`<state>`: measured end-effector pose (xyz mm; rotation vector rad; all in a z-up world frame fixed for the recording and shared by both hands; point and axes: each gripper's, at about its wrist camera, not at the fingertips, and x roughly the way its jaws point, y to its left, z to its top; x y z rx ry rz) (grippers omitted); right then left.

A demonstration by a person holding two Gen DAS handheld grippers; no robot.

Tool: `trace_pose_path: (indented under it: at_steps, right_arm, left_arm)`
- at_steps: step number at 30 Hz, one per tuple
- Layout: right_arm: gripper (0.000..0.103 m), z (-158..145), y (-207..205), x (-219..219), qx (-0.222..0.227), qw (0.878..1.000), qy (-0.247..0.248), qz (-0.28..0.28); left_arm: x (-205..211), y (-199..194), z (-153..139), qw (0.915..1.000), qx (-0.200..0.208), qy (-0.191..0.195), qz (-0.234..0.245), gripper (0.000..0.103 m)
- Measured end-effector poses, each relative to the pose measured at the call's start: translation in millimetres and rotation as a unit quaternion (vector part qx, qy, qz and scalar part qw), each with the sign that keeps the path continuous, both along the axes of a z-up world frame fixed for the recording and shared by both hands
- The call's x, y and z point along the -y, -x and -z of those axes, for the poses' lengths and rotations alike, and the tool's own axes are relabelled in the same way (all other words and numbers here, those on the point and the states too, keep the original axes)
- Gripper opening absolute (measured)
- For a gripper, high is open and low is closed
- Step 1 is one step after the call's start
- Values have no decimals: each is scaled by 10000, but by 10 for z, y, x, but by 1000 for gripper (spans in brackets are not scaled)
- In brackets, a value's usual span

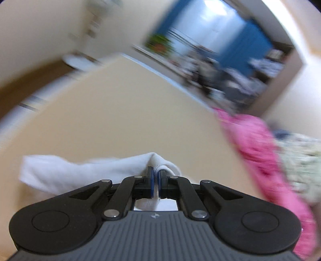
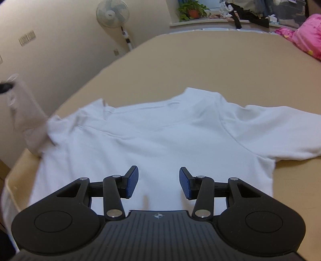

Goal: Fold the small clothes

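- White T-shirt [image 2: 156,136] lies spread on the tan table [image 2: 230,64], neckline to the far side, sleeves out.
- Left gripper [image 1: 156,176] clamped on a bunched sleeve [image 1: 80,170], raised off the table; view blurred.
- Right gripper [image 2: 158,181] hovers over the lower body, jaws apart, nothing between them.
- Judged light, limp, non-slip cloth; best pinched at hems or seams, where the fabric is doubled.

This is a room in a home. A fan [image 2: 112,13] stands by the wall, a plant [image 2: 192,9] sits on the window sill [image 2: 200,22], and pink bedding [image 2: 307,34] lies on the table [image 2: 200,60].
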<state>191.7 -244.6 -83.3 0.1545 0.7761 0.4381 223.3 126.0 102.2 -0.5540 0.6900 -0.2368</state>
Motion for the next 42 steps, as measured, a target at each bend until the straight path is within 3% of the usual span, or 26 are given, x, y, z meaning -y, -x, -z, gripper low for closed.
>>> trace_pose_path:
  at_steps: [2,3,4,5,7,11,15,17,19,20,21,22,24,25,27,31,33,36,38,42]
  right_arm:
    - [47,-14,-11,32,-16,9995,-302,18]
    - [47,-12,-24,56,-46,9990,-444,37]
    - [47,-3,-36,76,-83,9985,-545,53]
    - [47,10,-49,96,-154,9976,-678,78]
    - [47,45,-80,138,-319,9955,-884,131]
    - [48,132,-134,154,-541,9933,-983,280]
    - [48,269,-195,65,-794,9921,-915,336]
    - [48,307,-188,-36,-765,9936,-797,230]
    - [48,329,-171,-150,-670,9952,-709,83]
    - [48,341,-168,-219,-632,9958,-659,-15]
    - [48,350,-165,-287,-599,9964,-592,-91]
    - [44,361,-168,-365,-552,9971,-506,-156]
    - [1,373,-167,-480,-418,9981,-353,-284]
    - [1,340,-163,-507,-278,9987,-325,-295]
    - [1,172,-158,-482,2,9987,-397,-318]
    - [1,-568,-92,-45,1329,9867,-898,-262]
    - [1,-685,-148,180,1687,9848,-398,67]
    - [1,-431,-470,481,1215,9894,572,555]
    - [1,-295,-599,583,1007,9857,1029,875]
    - [1,-279,-683,658,965,9800,1271,1189]
  left_arm:
    - [342,-260,56,9956,-223,582,695,13]
    - [486,-319,67,9909,-355,780,1033,22]
    - [569,-359,68,9875,-338,840,1288,28]
    - [581,-346,42,9900,-188,624,1253,28]
    - [454,-307,-8,9946,105,62,1027,28]
    - [-46,79,171,9975,237,-551,372,28]
    - [-547,306,630,9852,162,-1617,-548,28]
    - [-752,422,897,9815,33,-1637,-996,28]
    - [-1021,465,950,9754,-466,-1632,-1406,28]
    - [-1104,504,923,9759,-251,-1491,-1571,28]
    - [-1121,501,899,9737,-143,-1593,-1625,30]
    - [-1150,502,884,9673,-78,-1860,-1720,30]
    - [-1166,484,888,9495,-88,-2424,-1990,30]
    - [-1203,481,896,9464,-107,-2469,-2079,30]
    - [-1262,478,907,9495,-132,-2231,-2203,30]
    - [-1211,440,932,9520,-166,-2286,-2031,30]
    - [-1199,456,911,9547,-113,-2287,-1901,32]
    - [-1158,462,1029,9664,-264,-2059,-1515,33]
    - [-1117,371,1134,9718,-409,-1937,-1279,33]
    - [-954,182,1299,9820,-535,-1625,-802,34]
